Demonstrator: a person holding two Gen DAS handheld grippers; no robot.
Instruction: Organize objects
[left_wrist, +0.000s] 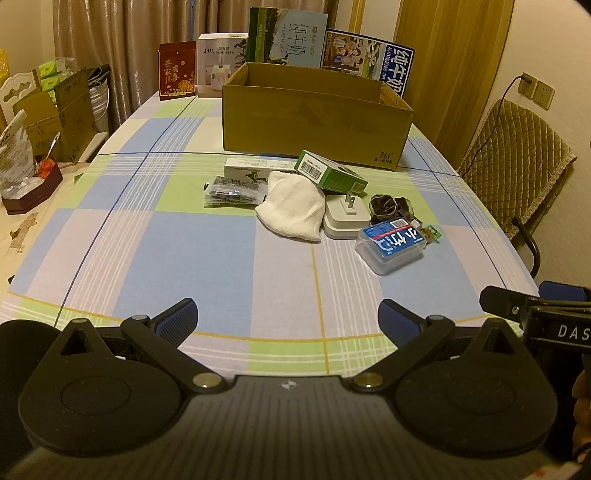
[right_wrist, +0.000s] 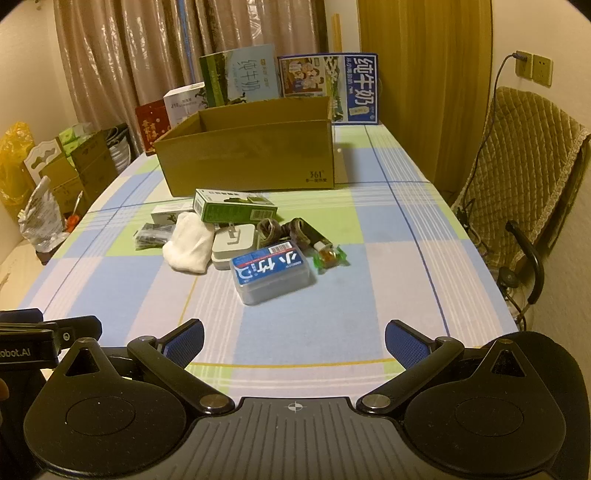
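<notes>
A cluster of small items lies mid-table in front of an open cardboard box (left_wrist: 314, 122) (right_wrist: 251, 158): a green carton (left_wrist: 330, 171) (right_wrist: 236, 209), a white cloth (left_wrist: 291, 208) (right_wrist: 188, 245), a white plug adapter (left_wrist: 345, 218) (right_wrist: 232, 245), a clear case with a blue label (left_wrist: 393, 245) (right_wrist: 271, 271), a dark pouch (left_wrist: 391, 206) (right_wrist: 288, 229), a green-wrapped sweet (right_wrist: 328, 258), a black packet (left_wrist: 234, 192) and a long white box (left_wrist: 255, 170). My left gripper (left_wrist: 288, 319) and right gripper (right_wrist: 293, 343) both hover open and empty near the table's front, short of the cluster.
Milk cartons (left_wrist: 288, 37), a white humidifier box (left_wrist: 219, 64) and a red packet (left_wrist: 177, 70) stand behind the cardboard box. A padded chair (right_wrist: 524, 177) sits at the right edge. Boxes and bags (left_wrist: 55, 118) crowd the left side beyond the checked tablecloth (left_wrist: 166, 240).
</notes>
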